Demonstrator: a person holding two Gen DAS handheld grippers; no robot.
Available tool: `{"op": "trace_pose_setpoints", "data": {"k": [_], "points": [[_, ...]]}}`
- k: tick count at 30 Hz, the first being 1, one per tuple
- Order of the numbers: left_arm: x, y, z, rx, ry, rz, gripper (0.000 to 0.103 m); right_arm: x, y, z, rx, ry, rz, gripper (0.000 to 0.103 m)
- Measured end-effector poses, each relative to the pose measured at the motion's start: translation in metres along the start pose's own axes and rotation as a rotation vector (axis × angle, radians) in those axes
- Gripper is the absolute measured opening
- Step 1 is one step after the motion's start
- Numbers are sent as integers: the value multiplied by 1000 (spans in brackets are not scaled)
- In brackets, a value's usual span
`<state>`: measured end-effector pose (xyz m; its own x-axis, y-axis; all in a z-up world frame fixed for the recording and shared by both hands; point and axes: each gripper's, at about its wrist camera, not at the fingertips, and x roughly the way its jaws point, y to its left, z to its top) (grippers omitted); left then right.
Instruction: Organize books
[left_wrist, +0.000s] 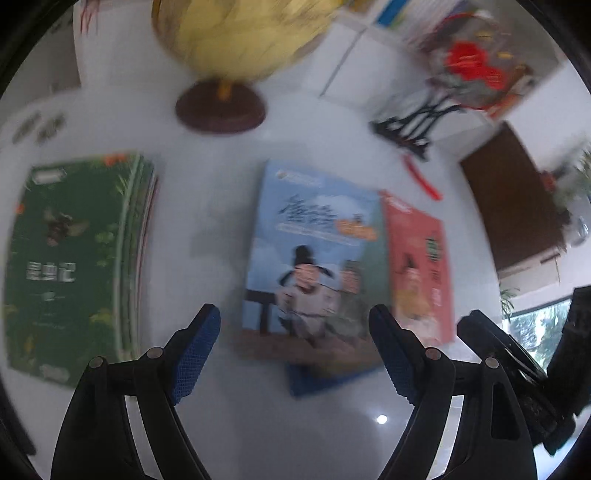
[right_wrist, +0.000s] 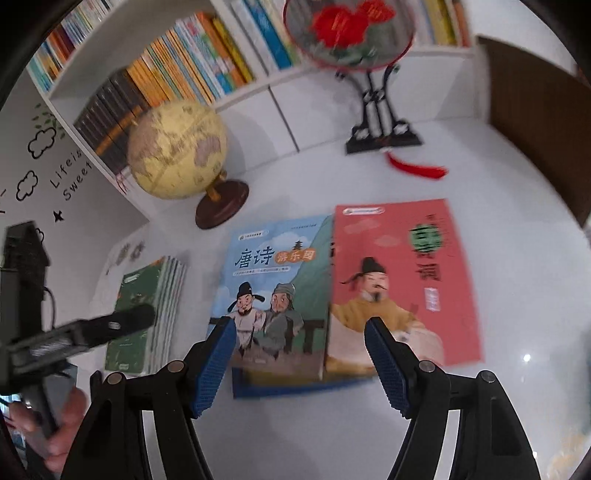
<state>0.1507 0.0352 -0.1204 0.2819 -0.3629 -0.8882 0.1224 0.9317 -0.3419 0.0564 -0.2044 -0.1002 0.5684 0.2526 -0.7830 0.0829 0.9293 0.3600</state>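
Even bright indoor light, a lamp glint on the glossy table (left_wrist: 382, 419), heavy motion blur, fisheye-dark corners.

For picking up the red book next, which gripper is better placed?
Likely the right gripper: it is open and the red book lies just ahead of it. The left gripper faces the blue book.

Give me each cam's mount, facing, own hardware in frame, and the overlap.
Left wrist: on the left gripper, angled down at the white table; jaws open over the blue picture book, green book stack to the side; right gripper's body at the edge.
Right wrist: on the right gripper, angled down; jaws open above the blue book and red picture book; left gripper and a hand at the edge.
Shared: these books, globe, fan on its stand.
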Motion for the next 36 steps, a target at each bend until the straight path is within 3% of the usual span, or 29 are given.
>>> {"op": "trace_pose_setpoints", "data": {"k": [2,4,9,12,20,25,36], "points": [[23,9,6,-29,29,-20,81,29,0,6,-18,29,-7,71],[44,13,12,-44,51,22,80,48,-2,8,-29,46,-23,71],[61,15,15,-77,34,44,80,84,-12,13,-8,97,43,71],[68,14,16,-86,23,76,80,93,-13,15,-20,92,53,71],[78,12,20,-86,18,66,80,110,-17,16,-28,112,128,66],[83,3,20,-77,28,30,80,118,-17,19,-29,123,123,66],[85,-3,23,-65,16,27,80,126,-17,24,-39,131,141,66]]}}
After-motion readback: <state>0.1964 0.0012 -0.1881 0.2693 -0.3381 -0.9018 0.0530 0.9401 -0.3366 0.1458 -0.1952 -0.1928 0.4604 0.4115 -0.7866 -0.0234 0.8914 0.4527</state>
